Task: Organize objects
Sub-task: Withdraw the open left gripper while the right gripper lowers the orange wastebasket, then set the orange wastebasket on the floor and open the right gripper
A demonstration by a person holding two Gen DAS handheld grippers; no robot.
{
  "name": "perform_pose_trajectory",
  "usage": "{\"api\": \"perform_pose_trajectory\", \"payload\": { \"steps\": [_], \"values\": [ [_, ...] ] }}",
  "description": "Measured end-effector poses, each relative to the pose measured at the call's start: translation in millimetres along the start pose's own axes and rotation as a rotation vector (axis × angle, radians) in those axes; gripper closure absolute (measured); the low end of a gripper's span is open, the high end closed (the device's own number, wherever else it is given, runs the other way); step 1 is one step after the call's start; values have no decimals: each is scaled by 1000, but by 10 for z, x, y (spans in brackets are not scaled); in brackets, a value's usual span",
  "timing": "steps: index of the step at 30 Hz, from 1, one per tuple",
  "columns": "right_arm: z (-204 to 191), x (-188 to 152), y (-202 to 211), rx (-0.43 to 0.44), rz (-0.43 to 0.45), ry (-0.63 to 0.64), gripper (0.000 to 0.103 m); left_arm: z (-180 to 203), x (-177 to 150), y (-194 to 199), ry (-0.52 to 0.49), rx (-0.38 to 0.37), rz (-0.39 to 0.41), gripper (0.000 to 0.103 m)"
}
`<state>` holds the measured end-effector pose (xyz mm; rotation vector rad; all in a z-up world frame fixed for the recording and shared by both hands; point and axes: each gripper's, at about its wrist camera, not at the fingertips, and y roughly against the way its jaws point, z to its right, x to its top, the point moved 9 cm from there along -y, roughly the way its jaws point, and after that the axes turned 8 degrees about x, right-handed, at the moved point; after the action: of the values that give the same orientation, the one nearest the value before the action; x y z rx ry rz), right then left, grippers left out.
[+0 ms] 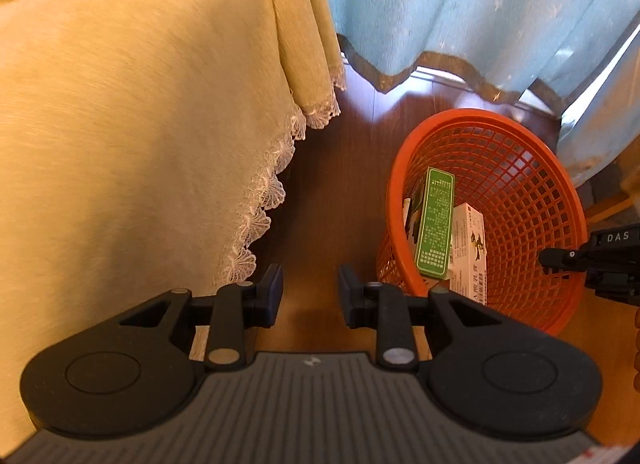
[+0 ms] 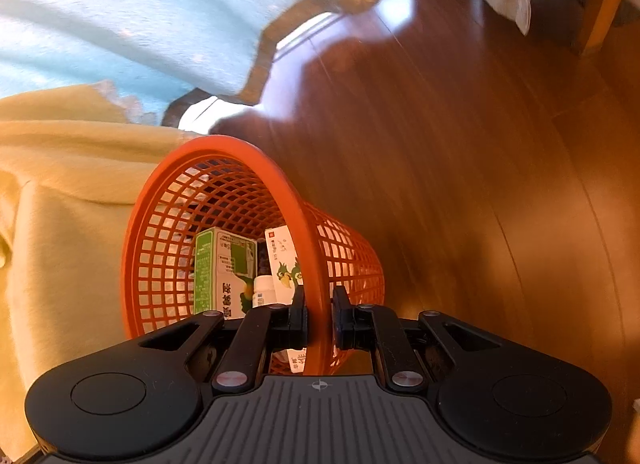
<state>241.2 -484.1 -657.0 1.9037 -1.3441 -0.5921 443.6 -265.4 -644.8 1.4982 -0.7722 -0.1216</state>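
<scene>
two boxes [image 2: 224, 272] stand on end in basket [image 2: 256, 160]; right tongs [image 2: 319, 314] clenched on its rim, left tongs [image 1: 310, 296] released

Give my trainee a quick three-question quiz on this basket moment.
1. True or false: the right gripper has its jaws on either side of the basket rim.
2. Which is in the basket? A) green box B) red cup C) spoon
3. Fill in: the left gripper is ____, holding nothing, over the floor beside the basket.

Key:
1. True: one jaw sits inside the rim and one outside.
2. A. A white box and a small white bottle lie there too.
3. Open.
</scene>
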Motion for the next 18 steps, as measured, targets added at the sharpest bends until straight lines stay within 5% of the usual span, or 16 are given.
{"api": "perform_pose_trajectory", "payload": {
  "steps": [18],
  "values": [
    [430,188,-865,65,40,29,88,106,53,-814,-36,26,-4,74]
  ]
}}
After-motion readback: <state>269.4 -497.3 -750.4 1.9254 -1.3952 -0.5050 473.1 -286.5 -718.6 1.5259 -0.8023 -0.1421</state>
